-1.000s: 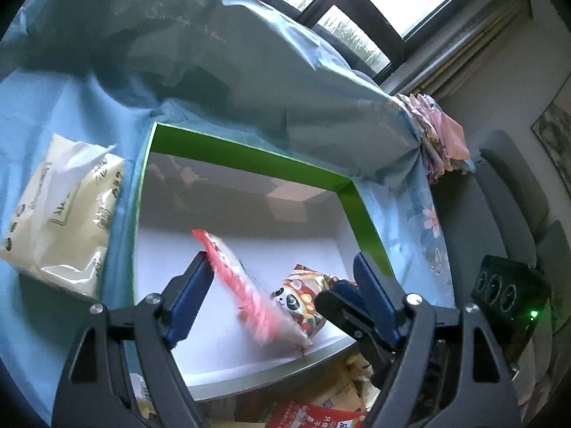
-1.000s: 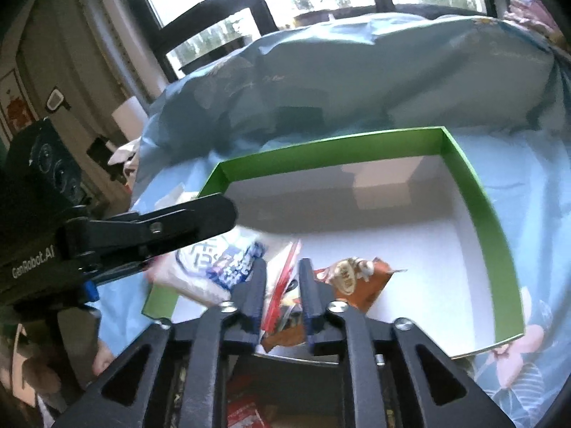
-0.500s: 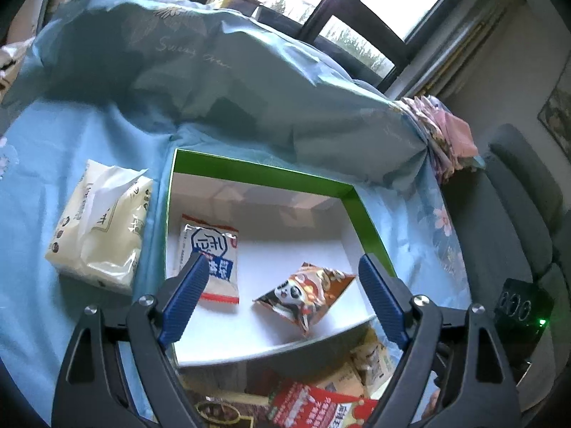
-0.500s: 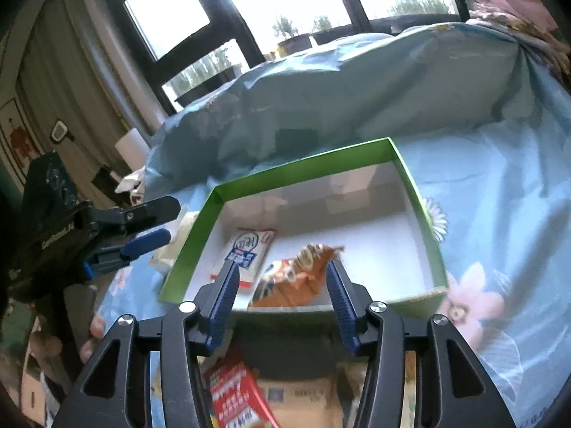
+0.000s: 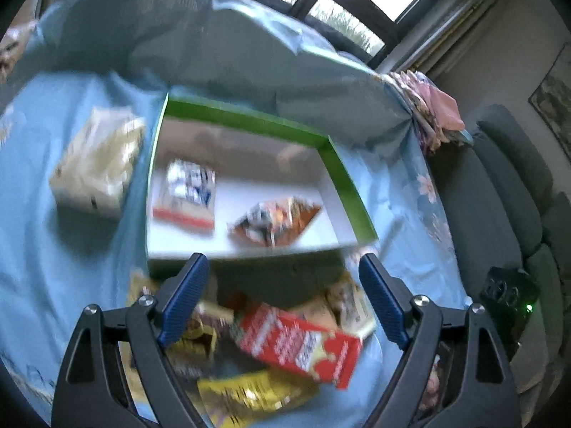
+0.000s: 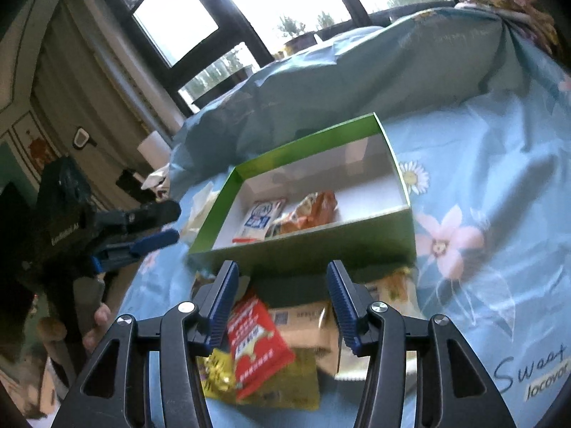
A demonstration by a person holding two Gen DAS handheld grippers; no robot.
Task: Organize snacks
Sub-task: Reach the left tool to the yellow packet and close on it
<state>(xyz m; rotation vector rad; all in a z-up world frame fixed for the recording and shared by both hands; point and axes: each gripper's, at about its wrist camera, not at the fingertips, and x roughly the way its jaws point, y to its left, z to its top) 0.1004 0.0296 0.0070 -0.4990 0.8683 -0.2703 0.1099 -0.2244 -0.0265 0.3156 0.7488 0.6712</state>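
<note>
On the blue flowered bedspread sits a shallow green-sided box with a white floor, and most of what matters lies in it or just before it. Off the box's left wall, seen from the left wrist, a cream-coloured soft pack rests on the cloth, close beside the box but outside it. Inside the box, toward its left wall, lies a white-and-blue packet with a red strip along its near end; just right of it, about mid-floor, is an orange-brown packet, the two nearly touching (too blurred in the left view to read any print). The right half of the box floor is bare.

In front of the box's near wall is a loose heap of snacks: a yellow packet nearest the camera, a red packet lying across it, and a tan carton behind and to the right.

The left gripper hangs over that heap with its blue pads spread wide and nothing between them. The right gripper hovers over the same heap, jaws apart and empty, the red packet showing below the gap. At the left edge of the right wrist view, a hand holds the other tool.
</note>
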